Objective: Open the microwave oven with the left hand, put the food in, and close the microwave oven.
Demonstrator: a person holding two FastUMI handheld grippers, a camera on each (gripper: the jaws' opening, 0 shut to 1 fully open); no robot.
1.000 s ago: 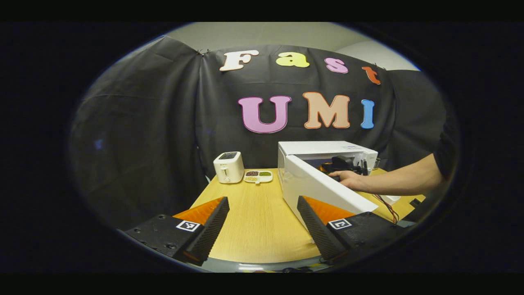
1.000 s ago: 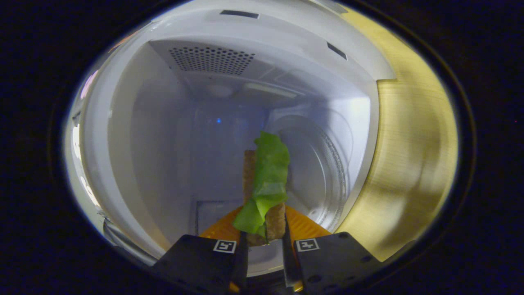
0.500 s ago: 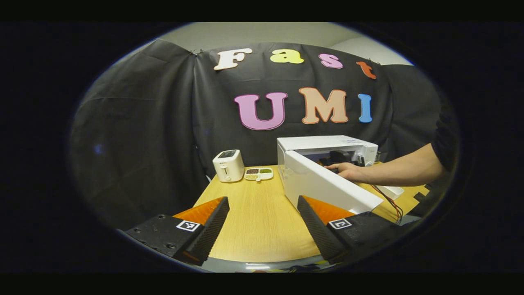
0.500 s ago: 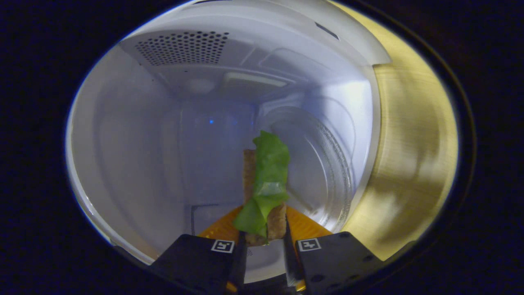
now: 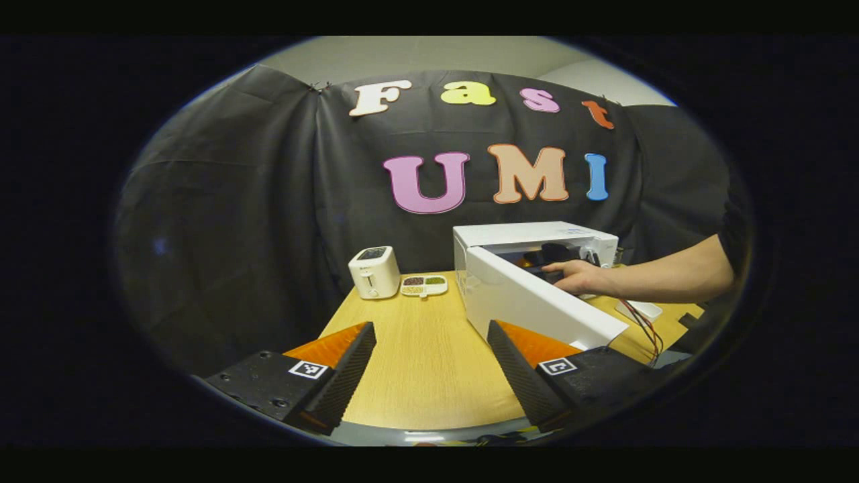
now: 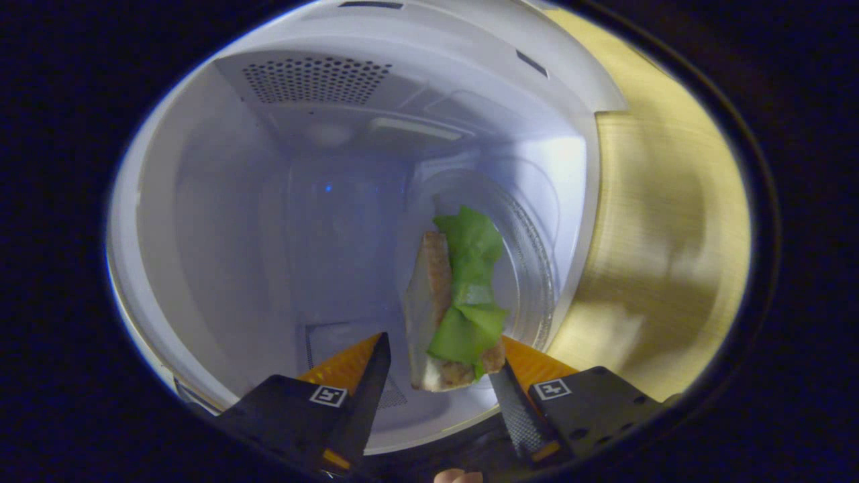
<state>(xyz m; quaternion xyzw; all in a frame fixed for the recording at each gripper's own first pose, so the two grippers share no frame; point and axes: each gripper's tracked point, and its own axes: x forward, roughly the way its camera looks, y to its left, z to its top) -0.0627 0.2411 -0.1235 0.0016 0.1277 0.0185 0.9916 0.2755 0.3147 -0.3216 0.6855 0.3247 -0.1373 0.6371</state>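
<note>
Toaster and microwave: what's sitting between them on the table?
A small divided snack dish lies between the toaster and the microwave, in the left gripper view.

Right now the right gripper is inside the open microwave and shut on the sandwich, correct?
Not quite. The right gripper is inside the open microwave, but the right gripper view shows its jaws apart: it is open, and the sandwich is released between them.

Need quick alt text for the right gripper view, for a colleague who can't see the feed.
The right gripper, fingers spread open, faces into the white microwave oven's cavity, with a sandwich of bread and green lettuce between its fingers, leaning against one of them. A glass turntable lies behind it, and wooden table shows at right.
</note>
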